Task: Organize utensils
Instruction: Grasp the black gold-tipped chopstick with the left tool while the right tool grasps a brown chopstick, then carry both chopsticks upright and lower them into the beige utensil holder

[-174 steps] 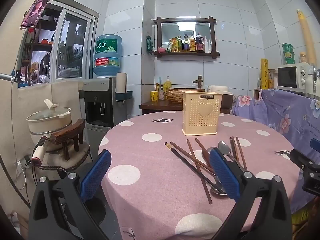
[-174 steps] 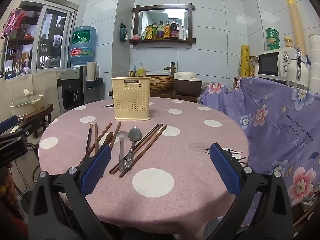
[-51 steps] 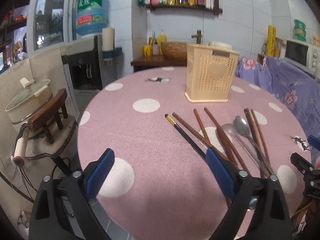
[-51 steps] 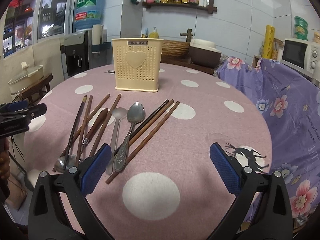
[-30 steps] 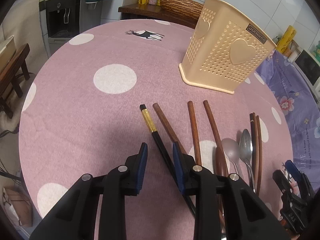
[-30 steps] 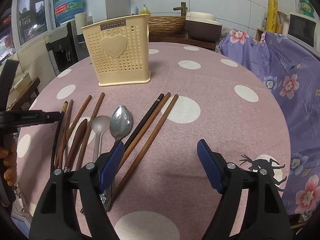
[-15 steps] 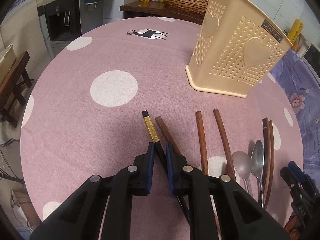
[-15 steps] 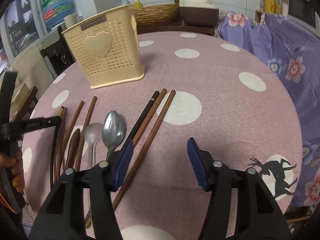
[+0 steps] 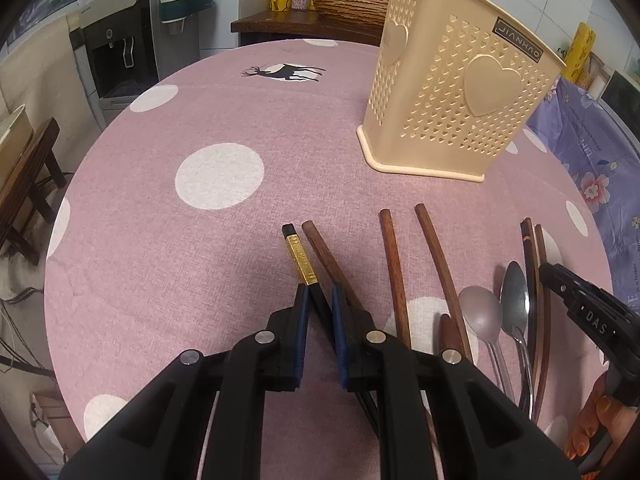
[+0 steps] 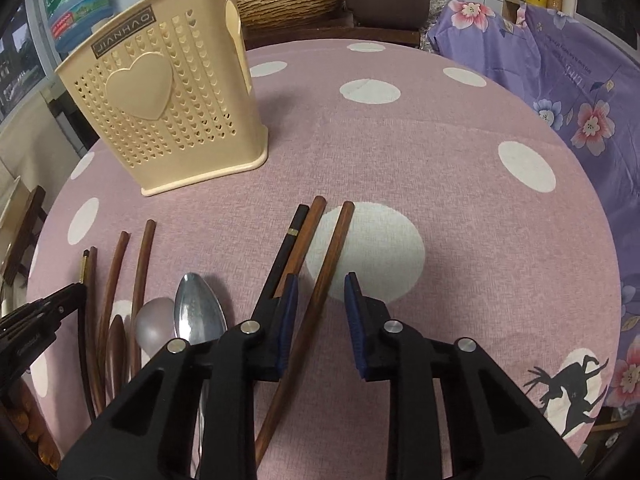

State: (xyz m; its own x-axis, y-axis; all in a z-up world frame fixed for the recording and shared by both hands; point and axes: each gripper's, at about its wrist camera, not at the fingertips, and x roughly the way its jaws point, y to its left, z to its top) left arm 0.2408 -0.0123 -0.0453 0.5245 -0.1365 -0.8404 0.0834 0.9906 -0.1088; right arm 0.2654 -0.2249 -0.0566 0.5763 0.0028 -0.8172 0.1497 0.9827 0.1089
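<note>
1. Left gripper (image 9: 319, 300) pinches the black gold-banded chopstick (image 9: 299, 255), lying at the holder's (image 9: 456, 92) seven o'clock.
2. Right gripper (image 10: 320, 292), part-spread, straddles a brown chopstick (image 10: 324, 276), not clamped.
3. Light, stiff, slick sticks, I'd judge; take them mid-shaft.
4. Near ends hide beneath the grippers; the holder's inside is unseen.

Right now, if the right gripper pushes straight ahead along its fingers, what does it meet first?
The brown wooden chopstick already lying between the right gripper fingers. Past its tip only pink tablecloth shows; the beige utensil holder stands off left.
</note>
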